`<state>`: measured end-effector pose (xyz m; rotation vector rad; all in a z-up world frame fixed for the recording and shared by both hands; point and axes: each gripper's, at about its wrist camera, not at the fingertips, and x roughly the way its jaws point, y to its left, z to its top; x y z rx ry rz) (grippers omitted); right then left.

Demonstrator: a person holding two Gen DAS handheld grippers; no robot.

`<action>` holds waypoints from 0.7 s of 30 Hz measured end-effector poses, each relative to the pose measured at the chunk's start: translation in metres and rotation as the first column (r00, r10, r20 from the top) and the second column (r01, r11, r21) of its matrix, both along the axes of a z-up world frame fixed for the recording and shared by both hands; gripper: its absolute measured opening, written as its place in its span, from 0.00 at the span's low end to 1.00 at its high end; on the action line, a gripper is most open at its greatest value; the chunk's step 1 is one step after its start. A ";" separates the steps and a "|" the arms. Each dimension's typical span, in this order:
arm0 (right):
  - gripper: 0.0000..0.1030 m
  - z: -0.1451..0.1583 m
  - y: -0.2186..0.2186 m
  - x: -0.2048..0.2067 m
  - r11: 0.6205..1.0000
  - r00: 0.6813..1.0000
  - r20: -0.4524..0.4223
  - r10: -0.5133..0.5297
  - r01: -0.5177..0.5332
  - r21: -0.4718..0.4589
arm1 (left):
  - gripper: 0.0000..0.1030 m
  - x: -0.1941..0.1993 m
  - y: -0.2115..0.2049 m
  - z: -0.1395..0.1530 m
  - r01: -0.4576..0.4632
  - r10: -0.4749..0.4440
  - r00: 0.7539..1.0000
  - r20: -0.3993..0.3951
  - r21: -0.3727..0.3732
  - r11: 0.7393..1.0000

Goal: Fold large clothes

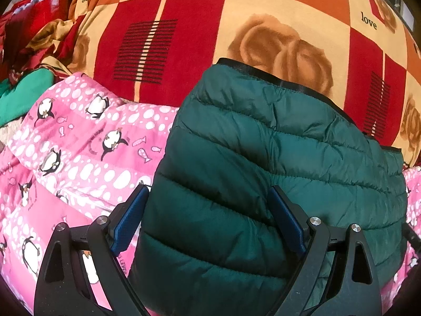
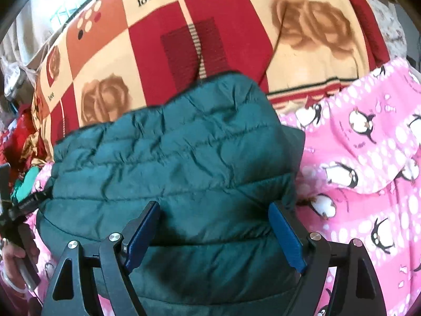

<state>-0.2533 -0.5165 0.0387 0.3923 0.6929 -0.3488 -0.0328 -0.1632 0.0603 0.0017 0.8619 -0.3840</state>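
A dark green quilted puffer jacket [image 1: 276, 152] lies folded into a thick bundle on a pink penguin-print garment [image 1: 86, 142]. My left gripper [image 1: 209, 192] hovers open over the jacket's near left part; its left fingertip [image 1: 143, 192] is at the jacket's left edge. In the right wrist view the same jacket [image 2: 171, 158] fills the middle, and my right gripper [image 2: 214, 205] stands open over its near right part, blue pads wide apart and the jacket below them. Neither gripper's pads press the fabric.
A red, orange and cream blanket [image 1: 263, 5] with roses and "love" print covers the surface behind. Crumpled red and green clothes [image 1: 31, 52] pile at the far left. A hand [image 2: 15, 252] holding the other gripper shows at the left edge of the right wrist view.
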 end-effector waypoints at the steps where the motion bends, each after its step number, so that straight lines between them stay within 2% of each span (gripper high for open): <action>1: 0.80 -0.002 0.000 0.001 1.000 1.000 -0.003 0.001 -0.001 -0.003 | 0.88 -0.001 0.000 0.000 0.000 0.000 1.000 -0.001 -0.001 1.000; 7: 0.80 -0.015 -0.002 0.004 1.000 1.000 -0.011 -0.008 0.008 0.015 | 0.89 -0.004 0.002 -0.003 -0.006 0.006 1.000 -0.004 -0.008 1.000; 11: 0.80 -0.011 0.000 0.003 1.000 1.000 -0.027 -0.001 0.001 0.009 | 0.89 -0.005 0.003 -0.004 -0.002 0.002 1.000 -0.005 -0.009 1.000; 14: 0.81 -0.003 -0.003 -0.002 1.000 1.000 -0.004 -0.001 0.001 0.029 | 0.91 -0.003 0.006 -0.005 0.003 -0.004 1.000 -0.024 -0.031 1.000; 17: 0.90 0.001 -0.010 -0.005 0.999 1.000 0.020 0.005 -0.006 0.050 | 0.94 0.006 0.011 -0.010 0.014 -0.021 0.996 -0.088 -0.089 0.996; 21: 0.90 0.003 -0.018 0.002 0.999 1.000 -0.006 0.004 -0.004 0.033 | 0.97 0.018 0.019 -0.018 0.023 -0.052 0.985 -0.166 -0.176 0.984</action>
